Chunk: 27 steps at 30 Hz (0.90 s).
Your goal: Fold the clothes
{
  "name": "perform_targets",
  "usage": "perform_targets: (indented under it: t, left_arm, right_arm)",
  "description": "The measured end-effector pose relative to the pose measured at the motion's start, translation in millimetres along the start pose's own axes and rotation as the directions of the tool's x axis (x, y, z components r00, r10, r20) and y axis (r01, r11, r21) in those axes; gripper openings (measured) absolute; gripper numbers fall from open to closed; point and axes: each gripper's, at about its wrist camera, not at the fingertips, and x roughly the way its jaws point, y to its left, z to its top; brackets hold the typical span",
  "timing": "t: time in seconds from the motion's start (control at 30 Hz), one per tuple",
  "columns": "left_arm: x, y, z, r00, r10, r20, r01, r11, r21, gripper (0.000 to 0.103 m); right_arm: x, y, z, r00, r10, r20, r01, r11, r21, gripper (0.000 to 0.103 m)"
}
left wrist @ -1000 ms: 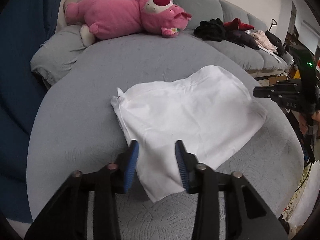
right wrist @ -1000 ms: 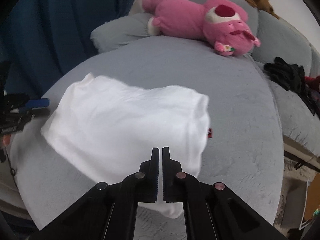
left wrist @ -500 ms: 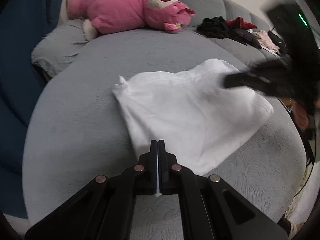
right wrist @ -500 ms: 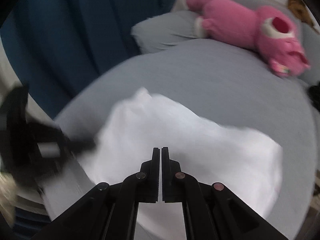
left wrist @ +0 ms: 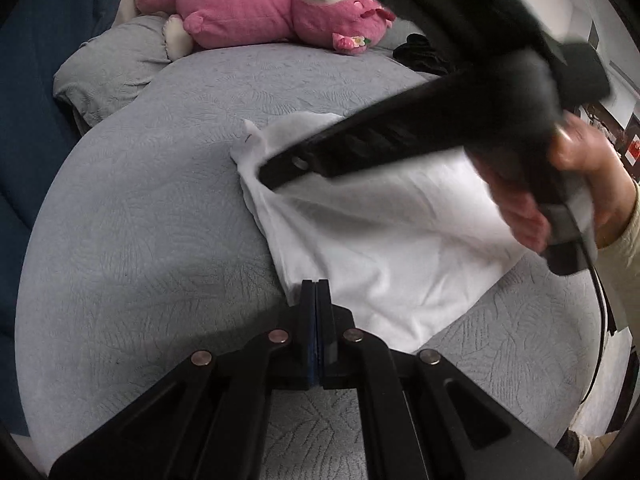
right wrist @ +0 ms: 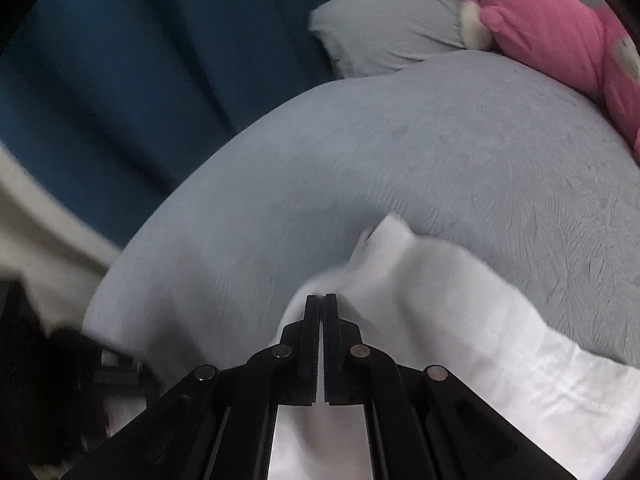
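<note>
A white garment (left wrist: pixel 400 248) lies flat on the round grey cushion (left wrist: pixel 140 220). My left gripper (left wrist: pixel 316 286) is shut on the garment's near edge. My right gripper (left wrist: pixel 268 170), held by a hand (left wrist: pixel 580 184), reaches across the cloth to its far left corner. In the right wrist view the right gripper (right wrist: pixel 322 300) is shut, with its tips at the edge of the white garment (right wrist: pixel 460 320). Whether any cloth sits between its fingers does not show.
A big pink plush toy (left wrist: pixel 272 4) and a grey pillow (left wrist: pixel 108 72) lie at the back of the cushion. Dark clothes (left wrist: pixel 420 54) are piled at the back right. A blue curtain (right wrist: pixel 120 80) hangs to the left.
My left gripper closed on the garment's near edge and stayed there. The right gripper, shut throughout, swung left across the cloth to its far left corner.
</note>
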Motion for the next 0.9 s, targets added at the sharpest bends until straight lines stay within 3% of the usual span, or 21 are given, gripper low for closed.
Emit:
perform_targets:
  t: [0.2, 0.27, 0.33, 0.43, 0.5, 0.53, 0.6, 0.73, 0.9]
  left_arm:
    - [-1, 3, -2, 1.0, -0.008, 0.006, 0.008, 1.0, -0.013, 0.0]
    - [-2, 5, -1, 1.0, -0.017, 0.005, 0.017, 1.0, -0.024, 0.0]
    - [-5, 7, 0, 0.999, -0.03, 0.011, 0.031, 0.999, -0.032, 0.0]
    - [-20, 17, 3, 0.996, -0.059, 0.07, 0.064, 0.995, -0.078, 0.0]
    - [-26, 21, 4, 0.994, -0.061, 0.092, 0.071, 0.991, -0.112, 0.009]
    - [-26, 25, 6, 0.993, -0.075, 0.093, 0.087, 0.987, -0.135, 0.022]
    - [-20, 30, 8, 0.994, -0.075, 0.073, 0.086, 0.983, -0.163, 0.03]
    - [-9, 23, 9, 0.999, -0.032, 0.036, 0.037, 0.992, -0.121, 0.03]
    - [-1, 16, 9, 0.999, -0.04, 0.018, 0.042, 0.993, -0.112, 0.029]
  right_arm:
    - [13, -18, 23, 0.995, -0.098, 0.029, 0.094, 0.989, 0.109, 0.001]
    - [5, -21, 21, 0.994, -0.091, 0.056, 0.083, 0.988, 0.127, 0.002]
    - [-9, -19, 14, 0.996, -0.051, 0.074, 0.043, 0.994, 0.101, 0.002]
    - [-31, -22, 6, 0.992, -0.083, 0.097, 0.077, 0.995, 0.067, 0.002]
    - [-40, -28, 3, 0.992, -0.077, 0.101, 0.069, 0.994, 0.083, 0.002]
    - [-46, -31, 1, 0.99, -0.085, 0.115, 0.074, 0.993, 0.097, 0.002]
    - [-51, -34, -3, 0.99, -0.072, 0.12, 0.06, 0.993, 0.102, 0.002]
    - [-58, -39, -11, 0.989, -0.076, 0.13, 0.062, 0.992, 0.108, 0.002]
    - [-51, -41, -11, 0.99, -0.079, 0.118, 0.065, 0.991, 0.115, 0.002]
